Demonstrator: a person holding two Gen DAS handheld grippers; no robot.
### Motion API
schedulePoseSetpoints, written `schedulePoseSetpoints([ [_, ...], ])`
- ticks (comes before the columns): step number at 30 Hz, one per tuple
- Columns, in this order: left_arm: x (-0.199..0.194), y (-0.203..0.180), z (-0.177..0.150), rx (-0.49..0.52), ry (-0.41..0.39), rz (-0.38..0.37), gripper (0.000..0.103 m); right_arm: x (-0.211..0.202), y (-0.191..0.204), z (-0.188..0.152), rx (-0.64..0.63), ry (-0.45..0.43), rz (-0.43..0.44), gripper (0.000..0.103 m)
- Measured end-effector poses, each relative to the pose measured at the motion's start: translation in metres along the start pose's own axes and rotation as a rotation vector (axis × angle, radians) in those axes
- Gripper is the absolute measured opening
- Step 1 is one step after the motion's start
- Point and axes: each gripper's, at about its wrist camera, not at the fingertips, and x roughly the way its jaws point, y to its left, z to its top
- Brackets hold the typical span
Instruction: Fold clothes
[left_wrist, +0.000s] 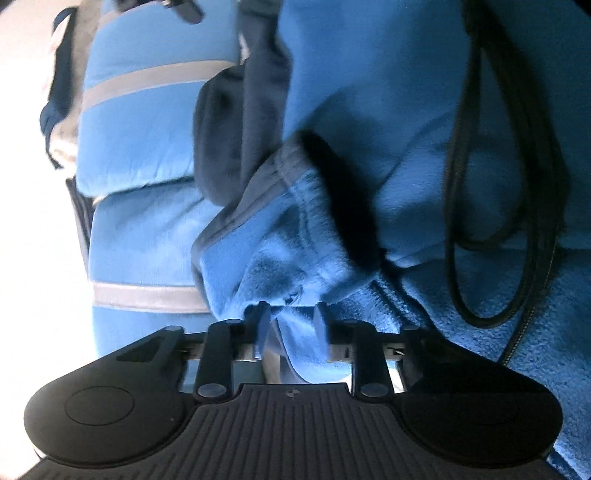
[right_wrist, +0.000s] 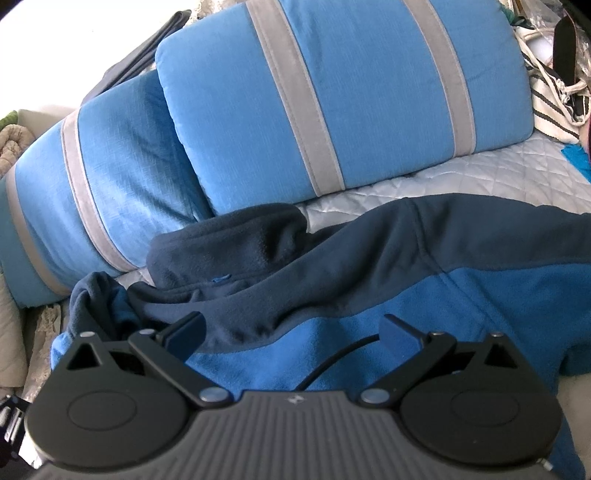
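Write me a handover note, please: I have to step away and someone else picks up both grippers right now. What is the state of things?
Left gripper: closed on a bunched fold of the blue fleece jacket, near a sleeve cuff.
Right gripper: open, holding nothing, above the jacket's blue panel.
Jacket: spread rumpled on the quilted bed cover, its navy collar bunched toward the two striped blue pillows. A black cable lies across it.
Done: no neat fold visible yet.
Left: likely bring the sleeve in, flatten the body, then fold it.

home bedroom, striped pillows (right_wrist: 332, 92), quilted bedspread (right_wrist: 498, 177)
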Motion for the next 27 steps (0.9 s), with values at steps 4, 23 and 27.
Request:
schedulePoseSetpoints([
  [4,0.002,-0.004,-0.001,0.089,-0.014,0.02,0.022,0.001,-0.001,0.0,0.007,0.006,0.004,0.103],
  [23,-0.004,0.058,-0.01,-0.232,-0.067,0.114,0.003,0.003,-0.007,0.002,0.044,0.025,0.022,0.103],
  [27,-0.016,0.095,-0.031,-0.438,-0.065,0.178,0.003,0.004,-0.009,0.003,0.05,0.031,0.025,0.103],
])
